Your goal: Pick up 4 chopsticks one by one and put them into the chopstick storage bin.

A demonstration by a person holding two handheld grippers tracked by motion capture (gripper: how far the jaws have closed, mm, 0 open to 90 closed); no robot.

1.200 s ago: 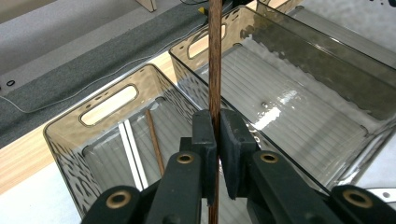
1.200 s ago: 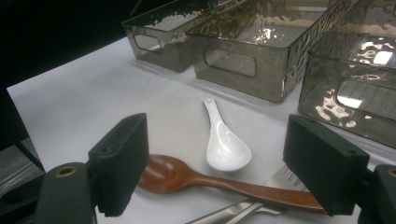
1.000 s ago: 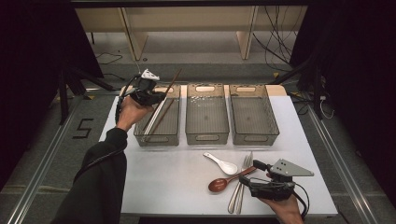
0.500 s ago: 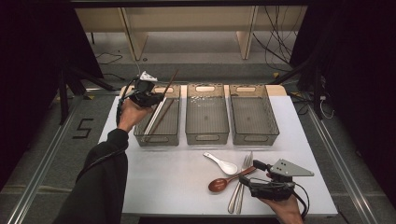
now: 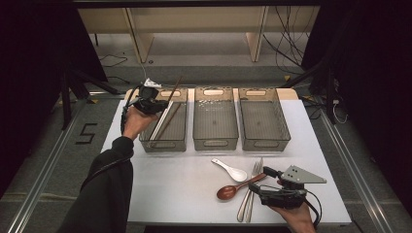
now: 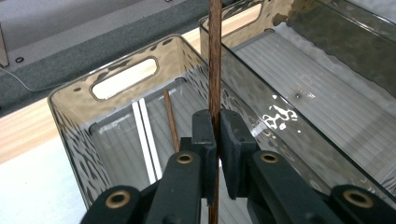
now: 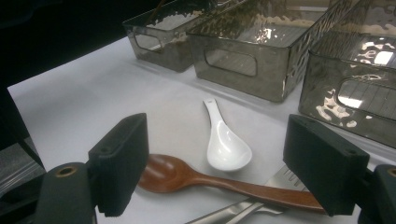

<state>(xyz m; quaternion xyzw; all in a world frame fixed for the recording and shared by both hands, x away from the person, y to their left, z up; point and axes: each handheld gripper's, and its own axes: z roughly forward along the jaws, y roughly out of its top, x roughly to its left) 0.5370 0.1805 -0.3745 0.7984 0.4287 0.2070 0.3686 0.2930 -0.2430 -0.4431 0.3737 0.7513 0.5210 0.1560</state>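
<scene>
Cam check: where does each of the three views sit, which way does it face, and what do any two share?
High view: above the person's side, facing forward and down on the white table; forearms and both tools show, the left tool over the left bin.
Left gripper view: on the left tool, facing down into that bin; jaws shut on a brown chopstick.
Right gripper view: on the right tool, low, facing the bins; jaws open.
Shared by high and right gripper views: white spoon, wooden spoon.

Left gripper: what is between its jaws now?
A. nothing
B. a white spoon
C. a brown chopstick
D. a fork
C: in the left gripper view the left gripper is shut on a brown chopstick, held over the left bin.
</scene>
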